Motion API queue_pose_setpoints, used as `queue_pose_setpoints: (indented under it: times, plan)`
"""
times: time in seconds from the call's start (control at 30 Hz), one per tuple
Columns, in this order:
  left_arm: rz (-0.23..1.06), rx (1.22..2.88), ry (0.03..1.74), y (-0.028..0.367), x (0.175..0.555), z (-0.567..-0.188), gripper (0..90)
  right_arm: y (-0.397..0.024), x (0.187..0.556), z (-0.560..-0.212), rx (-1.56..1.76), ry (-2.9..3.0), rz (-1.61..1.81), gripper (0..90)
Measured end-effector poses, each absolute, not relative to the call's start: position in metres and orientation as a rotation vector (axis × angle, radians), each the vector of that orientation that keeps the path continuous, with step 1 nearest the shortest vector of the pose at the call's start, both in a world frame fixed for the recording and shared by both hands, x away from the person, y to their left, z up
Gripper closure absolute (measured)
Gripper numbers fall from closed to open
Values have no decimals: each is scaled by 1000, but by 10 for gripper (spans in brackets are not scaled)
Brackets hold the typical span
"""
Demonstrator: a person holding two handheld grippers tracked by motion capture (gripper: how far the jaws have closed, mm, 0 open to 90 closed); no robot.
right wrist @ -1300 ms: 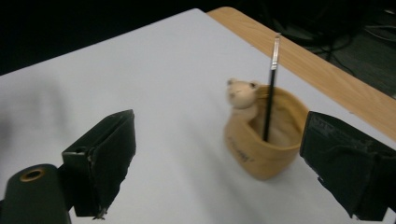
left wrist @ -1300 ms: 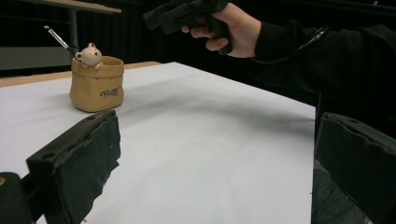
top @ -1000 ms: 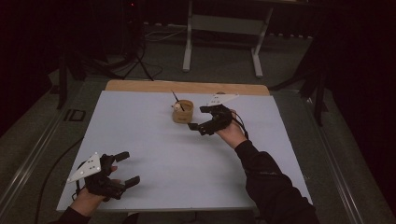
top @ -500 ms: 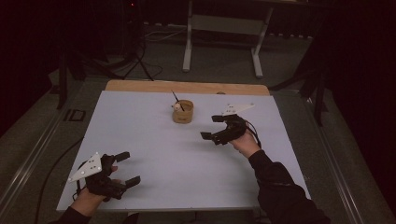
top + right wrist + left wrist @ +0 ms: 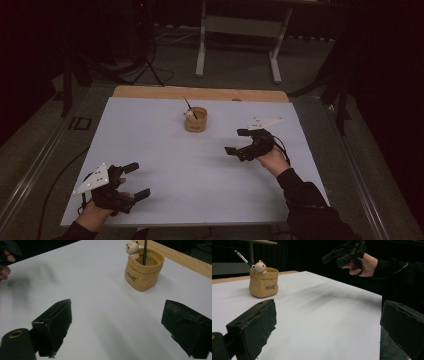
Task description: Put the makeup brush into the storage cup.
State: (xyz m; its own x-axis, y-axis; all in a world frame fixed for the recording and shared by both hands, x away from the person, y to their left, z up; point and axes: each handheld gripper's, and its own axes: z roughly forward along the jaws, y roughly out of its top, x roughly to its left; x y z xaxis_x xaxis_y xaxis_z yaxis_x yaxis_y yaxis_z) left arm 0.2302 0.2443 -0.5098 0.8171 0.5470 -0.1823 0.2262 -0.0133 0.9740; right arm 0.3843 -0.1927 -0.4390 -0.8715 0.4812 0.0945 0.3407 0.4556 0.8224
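Right gripper (image 5: 241,141) is hovering right of centre, jaws spread, empty; left gripper (image 5: 136,180) is sitting lower left near the white table's (image 5: 150,140) front edge, jaws spread. Tan sack-shaped pot (image 5: 195,120), bear figurine (image 5: 132,249) on its rim, is standing upper centre, bare surface around it.

My left tongs (image 5: 136,180) sit low with jaws wide apart; my right tongs (image 5: 237,141) hover raised, jaws spread too.

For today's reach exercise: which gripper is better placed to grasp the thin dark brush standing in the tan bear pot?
Probably the right gripper: open, raised nearer the tan bear pot holding the thin dark brush. The left gripper sits at the near edge.
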Motion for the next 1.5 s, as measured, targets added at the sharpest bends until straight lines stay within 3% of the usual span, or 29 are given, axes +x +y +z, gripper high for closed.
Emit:
queue_pose_setpoints:
  times: [0.4, 1.0, 1.5]
  plan:
    - [282, 1595, 629, 244, 230, -510, 10, -222, 353, -450, 674, 2503, 1528, 172]
    - [280, 1595, 623, 243, 232, -509, 10, -256, 318, -459, 704, 2369, 1565, 145]
    - [284, 1596, 621, 243, 232, -509, 10, -286, 298, -490, 749, 2365, 1618, 134]
